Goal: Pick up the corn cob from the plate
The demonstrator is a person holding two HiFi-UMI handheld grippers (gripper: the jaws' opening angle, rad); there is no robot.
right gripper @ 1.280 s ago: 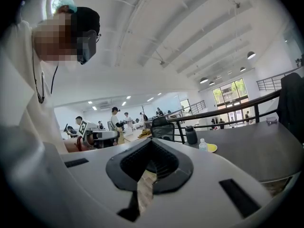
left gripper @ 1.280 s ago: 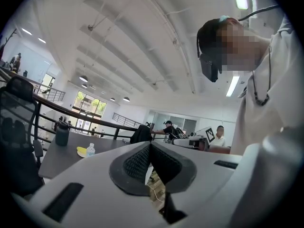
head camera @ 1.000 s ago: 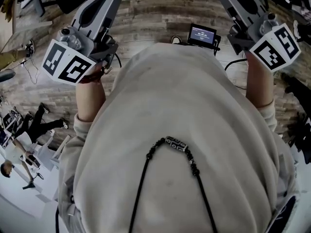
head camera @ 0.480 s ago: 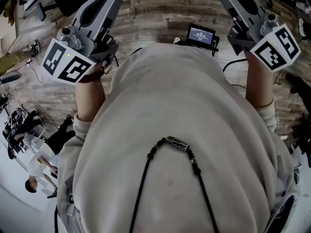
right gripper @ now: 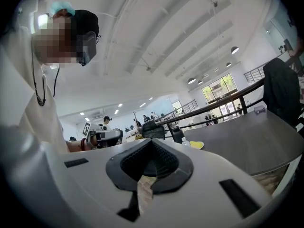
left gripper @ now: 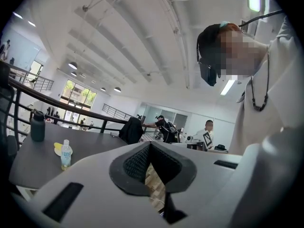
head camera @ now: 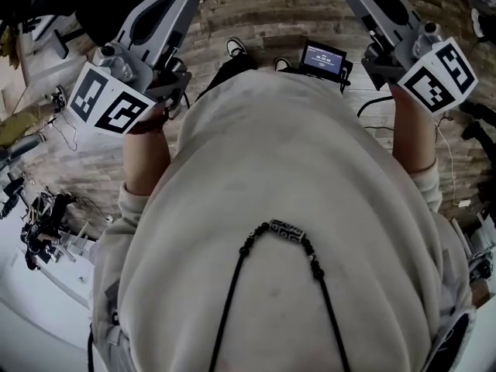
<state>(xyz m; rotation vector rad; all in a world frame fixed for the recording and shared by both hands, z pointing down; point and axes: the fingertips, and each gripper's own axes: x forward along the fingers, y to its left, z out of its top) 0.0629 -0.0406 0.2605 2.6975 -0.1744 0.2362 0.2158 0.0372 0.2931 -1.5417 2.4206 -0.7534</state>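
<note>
A small yellow thing (left gripper: 57, 147), too small to name, lies on a plate far off on a grey table (left gripper: 33, 160) in the left gripper view, beside a clear water bottle (left gripper: 66, 154). The right gripper view shows the same yellow plate (right gripper: 196, 145) on that table (right gripper: 247, 144). My left gripper (left gripper: 150, 145) is shut and empty, its pads meeting. My right gripper (right gripper: 152, 142) is also shut, with nothing between the pads. Both are held up in front of the person's chest, far from the table. In the head view only the gripper bodies and their marker cubes (head camera: 108, 99) (head camera: 438, 72) show.
A dark bottle (left gripper: 37, 126) stands on the table near a railing. A chair with a black jacket (right gripper: 280, 87) is at the table's far side. People work at desks in the background. Below me is wooden floor, with a small screen device (head camera: 323, 56) at the person's front.
The head view has swung, so the floor and the figures at the left have shifted. Both grippers sit at almost the same places in the view, still shut.
</note>
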